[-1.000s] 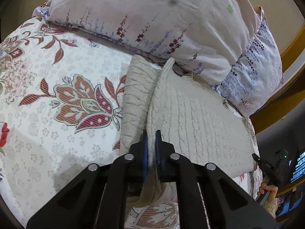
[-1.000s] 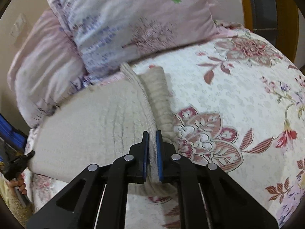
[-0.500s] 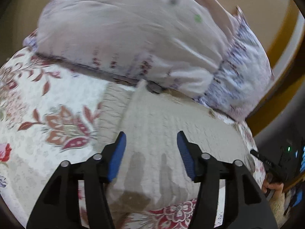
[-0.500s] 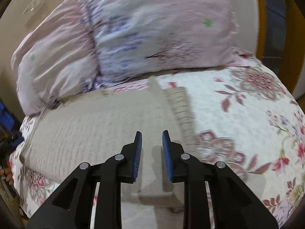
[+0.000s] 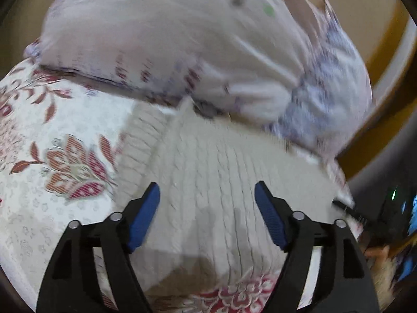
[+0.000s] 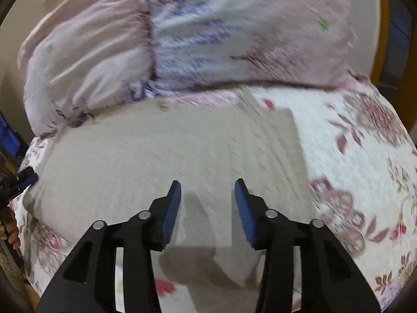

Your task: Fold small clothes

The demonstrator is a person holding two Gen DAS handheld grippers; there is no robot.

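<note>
Left wrist view is showing the left gripper point(image 5: 207, 195) hovering over a beige cable-knit sweater point(image 5: 213, 172), its blue-padded jaws spread wide and having just been opening, with nothing pinched between them; the knit is lying below the pads, not pressed by them. The sweater is lying flat on a floral bedspread point(image 5: 39, 156), with its far edge reaching up to a pale lavender-print pillow point(image 5: 169, 39) and a narrower ribbed strip showing along its left side. At the right edge, blurred, a second black gripper tip is poking into view near the sweater's side.

Right wrist view is showing the right gripper point(image 6: 208, 195) above the same sweater point(image 6: 143, 161), its jaws standing partly apart and having just been opening, gripping nothing. Two pillows point(image 6: 234, 31) are sitting behind the garment, and the bedspread point(image 6: 351, 169) is stretching away to the right. Both pictures are smeared by motion.
</note>
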